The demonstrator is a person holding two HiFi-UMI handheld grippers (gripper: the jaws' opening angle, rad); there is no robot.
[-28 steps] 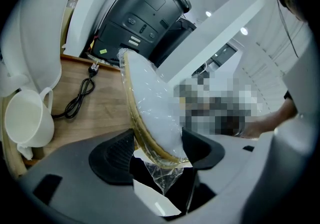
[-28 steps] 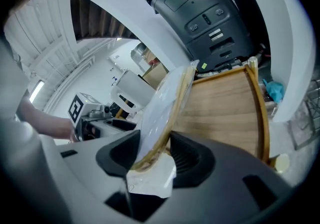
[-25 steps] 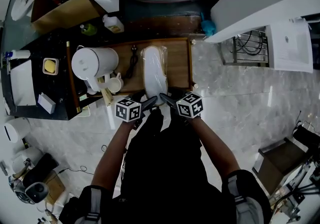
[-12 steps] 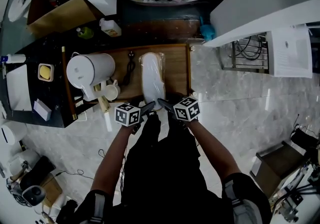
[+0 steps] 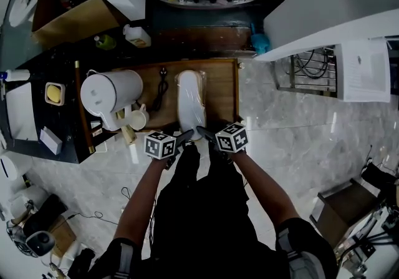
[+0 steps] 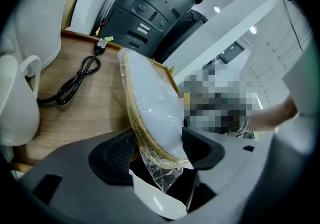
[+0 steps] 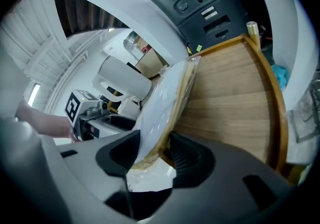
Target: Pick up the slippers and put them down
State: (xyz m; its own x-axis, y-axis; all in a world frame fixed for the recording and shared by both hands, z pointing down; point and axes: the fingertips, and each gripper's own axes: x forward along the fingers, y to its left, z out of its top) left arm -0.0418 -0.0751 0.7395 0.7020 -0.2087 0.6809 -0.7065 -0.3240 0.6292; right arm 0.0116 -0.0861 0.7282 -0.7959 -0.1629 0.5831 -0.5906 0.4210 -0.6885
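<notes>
Left tongs (image 5: 185, 138) and right tongs (image 5: 203, 131) side by side, both clamped on the near end of the bagged slippers (image 5: 191, 100), which stretch away from them over the wooden table (image 5: 222, 84), white jug (image 5: 109, 92) beyond the left tongs

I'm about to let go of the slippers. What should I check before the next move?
1. Left gripper shut on the bagged slippers: ok.
2. Right gripper shut on the same end: ok.
3. Wooden tray under the slippers: ok.
4. Slippers lying flat on the tray: cannot tell.
5. Black cable apart from the slippers: ok.
</notes>
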